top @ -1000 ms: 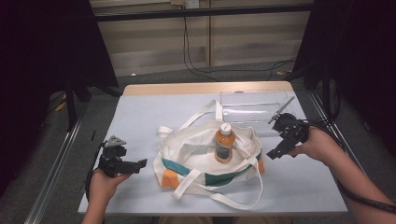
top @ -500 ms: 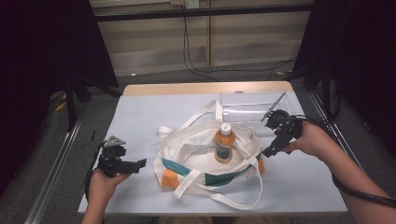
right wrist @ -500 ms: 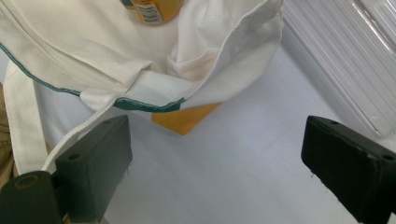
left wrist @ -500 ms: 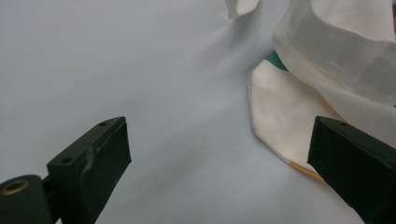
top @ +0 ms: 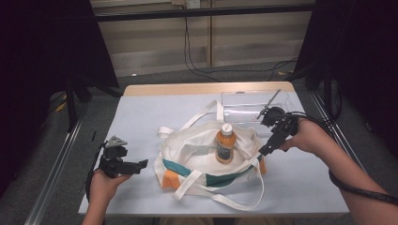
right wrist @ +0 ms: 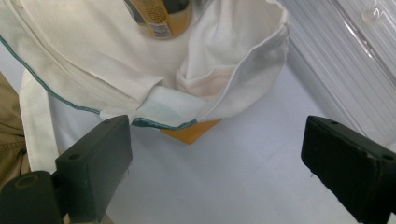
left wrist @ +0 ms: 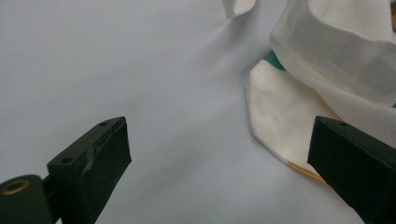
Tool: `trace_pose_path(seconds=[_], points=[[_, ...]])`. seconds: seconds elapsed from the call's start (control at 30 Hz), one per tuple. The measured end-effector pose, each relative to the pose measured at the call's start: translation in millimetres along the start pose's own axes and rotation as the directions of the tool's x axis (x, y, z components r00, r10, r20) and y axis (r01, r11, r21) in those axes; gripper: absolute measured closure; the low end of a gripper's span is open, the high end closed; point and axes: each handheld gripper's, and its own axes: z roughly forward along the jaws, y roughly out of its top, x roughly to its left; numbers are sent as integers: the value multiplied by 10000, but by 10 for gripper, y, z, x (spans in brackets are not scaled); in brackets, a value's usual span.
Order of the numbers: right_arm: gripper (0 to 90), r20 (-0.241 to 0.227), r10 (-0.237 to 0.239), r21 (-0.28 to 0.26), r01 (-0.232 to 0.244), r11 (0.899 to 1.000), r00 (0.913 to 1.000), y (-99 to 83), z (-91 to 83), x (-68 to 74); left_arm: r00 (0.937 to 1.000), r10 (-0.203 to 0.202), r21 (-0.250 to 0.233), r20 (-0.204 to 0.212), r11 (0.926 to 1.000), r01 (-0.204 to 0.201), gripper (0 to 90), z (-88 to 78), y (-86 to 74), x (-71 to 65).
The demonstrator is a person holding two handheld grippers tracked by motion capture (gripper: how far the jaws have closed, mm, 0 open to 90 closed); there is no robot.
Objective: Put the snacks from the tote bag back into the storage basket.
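Observation:
A white cloth tote bag (top: 197, 152) with teal and orange trim lies open in the middle of the table, its straps spread out. An orange bottle (top: 225, 143) with a white cap stands inside it. My right gripper (top: 268, 145) is open, just off the bag's right rim, jaws pointing down-left; the right gripper view looks at the bag's corner (right wrist: 187, 112) and the bottle's base (right wrist: 159, 16). My left gripper (top: 138, 165) is open near the table's left front, a short way from the bag; the bag's edge (left wrist: 299, 112) lies ahead of its jaws.
A clear plastic box (top: 251, 105) lies at the back right of the light blue table (top: 141, 117), just behind my right gripper; its ribbed wall (right wrist: 336, 70) shows in the right gripper view. Dark curtains and floor rails flank the table.
My right gripper has moved left and slightly forward, toward the bag's right rim. The left gripper and the bag have stayed put.

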Motion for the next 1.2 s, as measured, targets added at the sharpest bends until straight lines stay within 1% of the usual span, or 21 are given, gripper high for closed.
trace_pose_path(seconds=[0.13,0.3,0.47,0.67,0.73,0.77,0.8,0.83,0.9,1.0,1.1,1.13,1.2], points=[[87,-10,52,42,-52,10000,10000,47,-11,23,10000,2,50,-55,10000,-2,57,4,0,-8],[86,-36,-163,80,163,9998,9999,114,-12,57,10000,30,64,-68,10000,-30,57,4,0,-7],[86,-44,-262,178,263,9995,9996,160,-2,87,10000,30,27,-61,10000,-30,57,1,0,0],[86,-57,-394,110,395,9992,9992,246,-11,127,10000,23,55,-85,10000,-23,57,3,-1,-2],[92,-105,-562,54,562,9984,9984,275,-5,143,9999,68,81,-111,9999,-68,57,4,0,-3],[92,-90,-594,78,595,9982,9982,286,-4,149,10000,25,70,-94,10000,-25,57,6,0,-7],[92,-124,-598,63,598,9982,9981,298,2,155,10000,-9,89,-30,10000,9,57,6,0,-11],[92,-124,-601,105,602,9981,9981,310,5,162,10000,69,102,-65,9999,-68,57,4,3,-9],[88,-93,-661,109,662,9977,9978,335,16,170,10000,-4,6,-65,10000,4,57,11,2,-18],[77,-68,-656,68,656,9978,9978,374,25,184,10000,-12,8,-52,10000,12,57,16,3,-21],[73,-88,-753,29,753,9972,9971,413,34,200,10000,30,28,-87,10000,-30,57,21,0,-20],[68,-64,-766,-10,766,9971,9970,427,42,207,10000,-19,56,-73,10000,19,57,20,1,-27],[80,-85,-768,21,768,9970,9970,454,46,210,9999,53,7,-101,10000,-52,57,17,3,-22]])
